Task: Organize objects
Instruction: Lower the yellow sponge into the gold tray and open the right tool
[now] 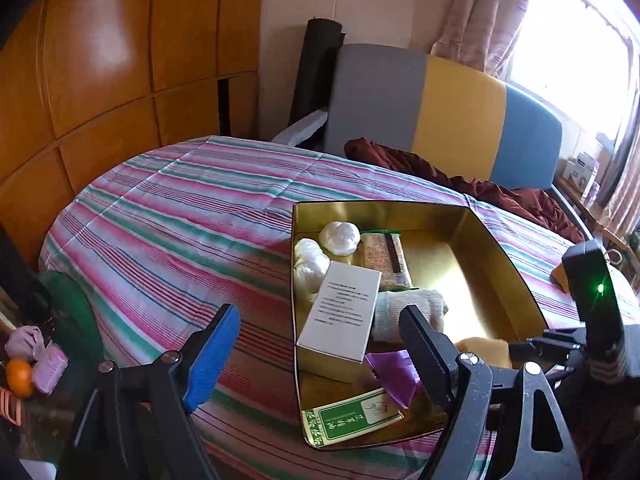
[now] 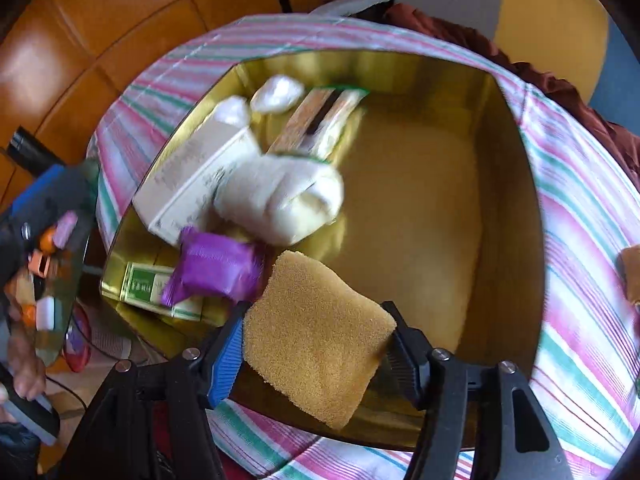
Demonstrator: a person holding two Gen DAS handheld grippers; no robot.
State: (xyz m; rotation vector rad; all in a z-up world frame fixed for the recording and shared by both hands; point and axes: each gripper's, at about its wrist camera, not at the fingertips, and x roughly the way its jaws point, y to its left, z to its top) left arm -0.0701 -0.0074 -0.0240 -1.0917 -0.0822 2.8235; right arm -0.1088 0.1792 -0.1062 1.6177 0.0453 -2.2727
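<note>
An open gold tin (image 1: 500, 248) (image 2: 500, 200) lies on the striped bed. Along its left side it holds a white box (image 1: 340, 312), a rolled white cloth (image 2: 280, 204), two white balls (image 1: 340, 238), a patterned packet (image 1: 386, 256), a purple packet (image 2: 218, 266) and a green-and-white box (image 1: 352, 416). My right gripper (image 2: 316, 344) hangs over the tin's near edge, both pads touching a yellow sponge (image 2: 316, 332). My left gripper (image 1: 320, 316) is open and holds nothing, above the tin's left rim.
A second brown sponge (image 2: 632, 276) lies on the sheet right of the tin. A dark red cloth (image 1: 460, 176) is bunched by the grey, yellow and blue headboard (image 1: 440, 112). Left of the bed stand a wooden wardrobe (image 1: 100, 60), an orange (image 1: 18, 376) and pink items (image 1: 50, 368).
</note>
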